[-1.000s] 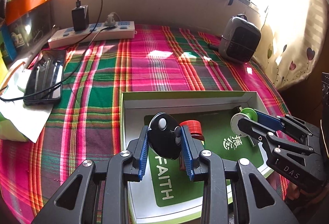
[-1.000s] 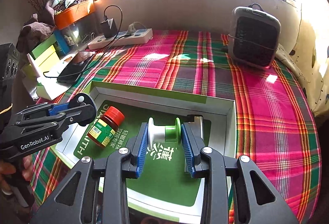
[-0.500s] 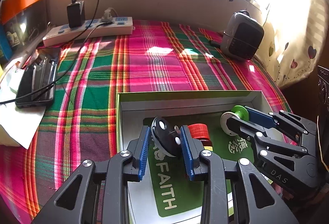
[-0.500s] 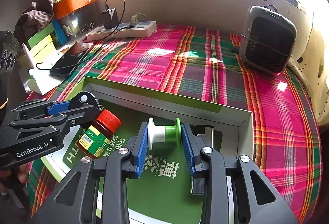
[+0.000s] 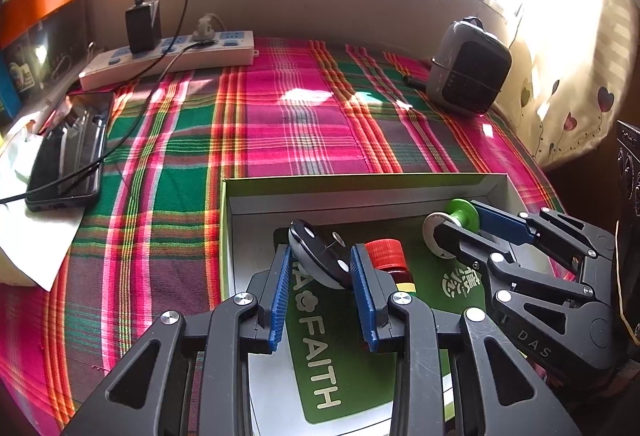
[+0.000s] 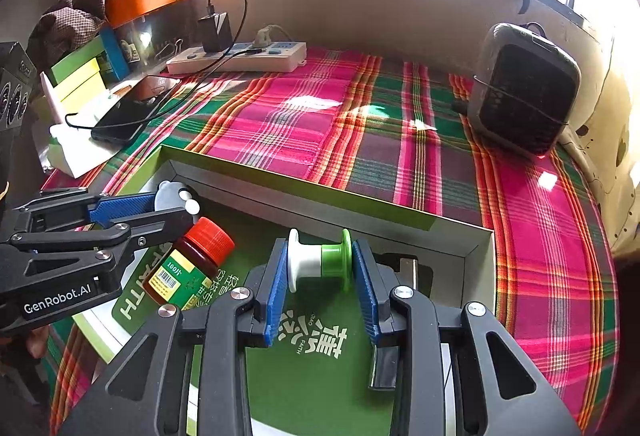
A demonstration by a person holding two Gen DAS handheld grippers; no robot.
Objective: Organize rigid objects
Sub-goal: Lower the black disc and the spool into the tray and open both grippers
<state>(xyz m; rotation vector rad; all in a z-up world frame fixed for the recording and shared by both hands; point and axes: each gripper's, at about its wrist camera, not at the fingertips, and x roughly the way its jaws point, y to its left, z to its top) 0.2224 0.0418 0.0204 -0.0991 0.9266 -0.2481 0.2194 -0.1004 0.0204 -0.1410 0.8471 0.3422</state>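
Across the tabletop lies a plaid cloth (image 5: 304, 124) in pink, green and red, and on its near part sits a shallow open box (image 6: 360, 206) with low grey walls and a green printed card on its floor. Beyond it stand a small dark heater (image 6: 524, 96), a white power strip (image 5: 168, 56) and a black phone (image 5: 68, 148), all well apart from the box.

Over the box floor, the left gripper (image 5: 320, 268) has its fingers narrowed onto a black disc with white dots (image 5: 316, 256), pinched across its thin body and tilted. The right gripper (image 6: 320, 264) clamps a white-and-green spool (image 6: 320, 260) end to end, one flange against each blue pad. A red-capped brown bottle (image 6: 188, 264) lies on its side on the card, just beside the left gripper's fingers.

All three look light and stiff. The spool would likely roll if set on its barrel, so holding it by the flanges seems the sound grip, and standing it on a flange the steadier rest. The disc is thin and smooth; it may pivot between the pads. The bottle, round and lying flat, could be nudged and roll.

Room is tight: the box walls hem both grippers, which work near each other, while the green card's right part is mostly open for setting things down.
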